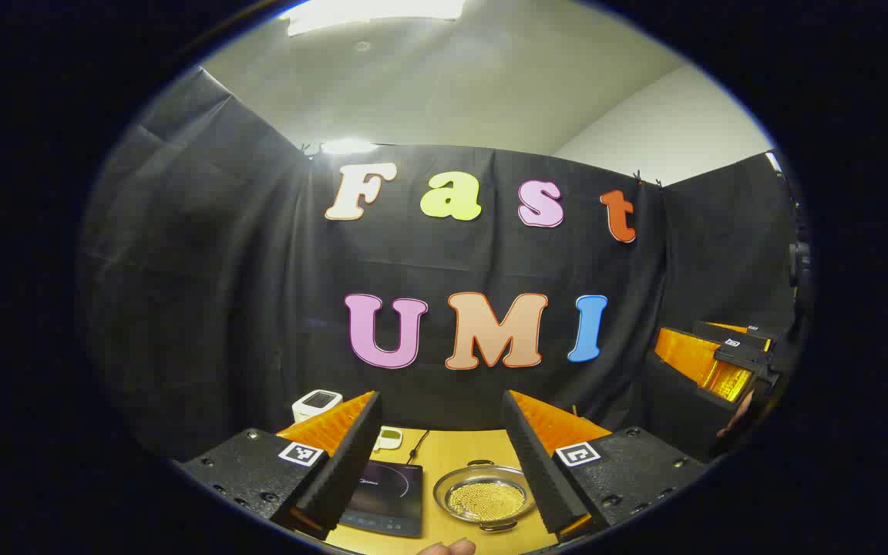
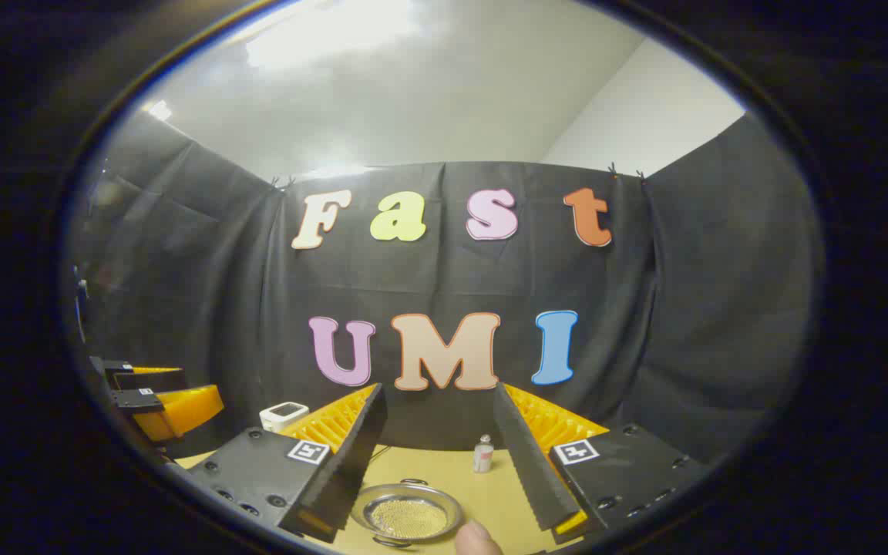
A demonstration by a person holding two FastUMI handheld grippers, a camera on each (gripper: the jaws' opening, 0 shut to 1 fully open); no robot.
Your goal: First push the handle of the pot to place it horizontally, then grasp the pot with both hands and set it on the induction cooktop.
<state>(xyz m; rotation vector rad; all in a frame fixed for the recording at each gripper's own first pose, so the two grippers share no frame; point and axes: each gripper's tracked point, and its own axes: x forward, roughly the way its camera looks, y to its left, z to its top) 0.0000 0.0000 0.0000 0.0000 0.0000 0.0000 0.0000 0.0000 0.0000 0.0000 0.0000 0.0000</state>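
Yellow table point(image 1: 459, 455) in the booth: the pot point(image 1: 484, 497) sits just right of the induction cooktop point(image 1: 386, 489), not on it, handles near and far. Left hand-held gripper point(image 1: 440, 455) and right hand-held gripper point(image 2: 436, 455) hover above, jaws wide, empty; both steps appear undone.

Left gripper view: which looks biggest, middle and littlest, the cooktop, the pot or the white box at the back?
1. Pot and induction cooktop: they look about alike, and the left finger hides part of the cooktop, so no ranking.
2. White box: smallest, though it sits farther away.
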